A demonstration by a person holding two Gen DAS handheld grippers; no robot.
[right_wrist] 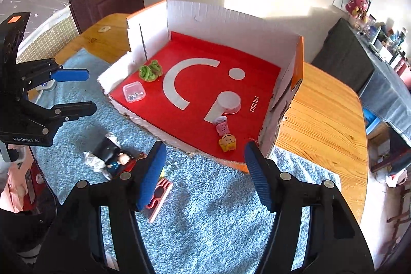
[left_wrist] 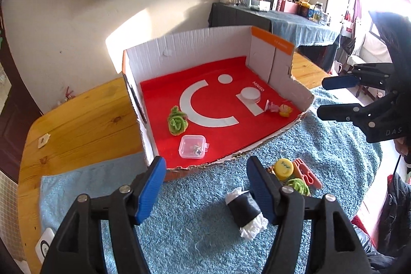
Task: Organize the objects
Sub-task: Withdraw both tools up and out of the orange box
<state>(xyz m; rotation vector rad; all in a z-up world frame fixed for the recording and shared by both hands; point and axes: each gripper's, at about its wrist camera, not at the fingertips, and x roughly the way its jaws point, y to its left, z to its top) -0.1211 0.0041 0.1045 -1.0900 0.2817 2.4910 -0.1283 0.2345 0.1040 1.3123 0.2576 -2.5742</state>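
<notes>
red card lines the floor of the box (left_wrist: 143,60), which sits on a blue towel (left_wrist: 200,227) over a wood table (left_wrist: 77,114). inside already: a green puff (left_wrist: 176,120), a clear case (left_wrist: 193,146), a white lid (left_wrist: 249,94) and two small toys (left_wrist: 278,109). on the towel, outside the box, lie a black roll (left_wrist: 244,211) with white ends, a yellow cap (left_wrist: 283,168), an orange clip (left_wrist: 307,172) and a second green puff (left_wrist: 299,185).

judging by that split, the sorting looks about half done, and the step in hand seems to be choosing the next loose piece. the roll is nearest the left tongs (left_wrist: 205,186); taking it would call for a short shift right and down so the pads straddle its black middle.

both tongs gape wide and hold nothing. the left pair hovers above the towel at the box's torn front edge, its right pad seeming to overlap the roll's end, though contact cannot be told. the right tongs (right_wrist: 203,176) hang over the towel near the clip (right_wrist: 158,198), touching nothing.
</notes>
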